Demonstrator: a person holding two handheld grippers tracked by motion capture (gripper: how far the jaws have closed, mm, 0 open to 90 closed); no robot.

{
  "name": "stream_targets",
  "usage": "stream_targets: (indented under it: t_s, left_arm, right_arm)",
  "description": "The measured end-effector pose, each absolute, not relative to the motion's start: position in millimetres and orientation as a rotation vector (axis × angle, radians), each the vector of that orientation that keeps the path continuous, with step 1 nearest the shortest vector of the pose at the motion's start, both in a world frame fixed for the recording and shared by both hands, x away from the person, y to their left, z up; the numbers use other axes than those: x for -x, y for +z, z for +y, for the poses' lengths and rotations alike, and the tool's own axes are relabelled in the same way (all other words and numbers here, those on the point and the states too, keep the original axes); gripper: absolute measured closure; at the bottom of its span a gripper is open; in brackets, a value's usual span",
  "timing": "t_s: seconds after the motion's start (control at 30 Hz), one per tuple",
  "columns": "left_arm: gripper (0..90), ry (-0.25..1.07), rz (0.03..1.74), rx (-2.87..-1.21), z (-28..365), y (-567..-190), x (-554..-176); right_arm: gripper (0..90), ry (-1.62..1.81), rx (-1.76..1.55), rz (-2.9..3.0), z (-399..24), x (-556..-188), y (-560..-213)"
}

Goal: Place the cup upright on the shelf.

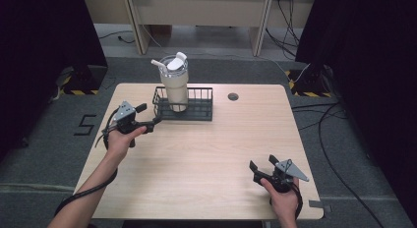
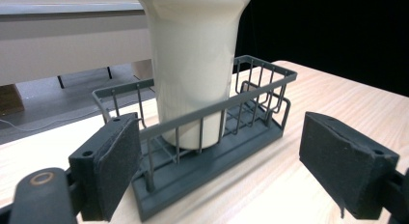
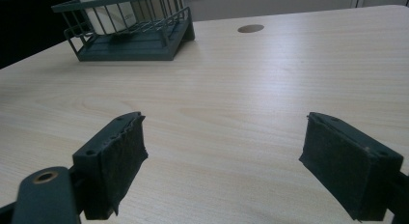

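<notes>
Table (image 1: 206,154): one tumbler (image 1: 174,85), one basket (image 1: 196,110).

Pale wood-grain bench (image 1: 206,149), rectangular with rounded corners, standing on grey carpeted floor (image 1: 344,154). Small round cable hole (image 1: 233,96) near the far edge, right of centre; seen again in the right gripper view (image 3: 251,28). Dark wire basket (image 1: 196,107) resting directly on the bench toward the far left, its solid base flat on the wood (image 2: 202,161). Cream tumbler (image 1: 174,85) standing upright inside the basket's left end. Otherwise bare wood across the middle and near side. Piece of grey tape (image 1: 318,206) sticking out at the near right corner.
</notes>
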State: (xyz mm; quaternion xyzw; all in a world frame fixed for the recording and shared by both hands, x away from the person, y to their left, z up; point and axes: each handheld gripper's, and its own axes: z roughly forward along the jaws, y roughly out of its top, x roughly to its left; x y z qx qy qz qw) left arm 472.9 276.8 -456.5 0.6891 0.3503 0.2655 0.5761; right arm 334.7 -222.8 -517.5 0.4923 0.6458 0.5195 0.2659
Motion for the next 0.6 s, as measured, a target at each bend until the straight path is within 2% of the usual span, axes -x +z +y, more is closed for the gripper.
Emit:
stream_targets:
  t_s: [0.6]
  left_arm:
    - [14.3,0.626,0.845,-1.613,302,-479,-437]
  right_arm:
    - [15.4,1.399,-1.327,1.741,-222,-335,-518]
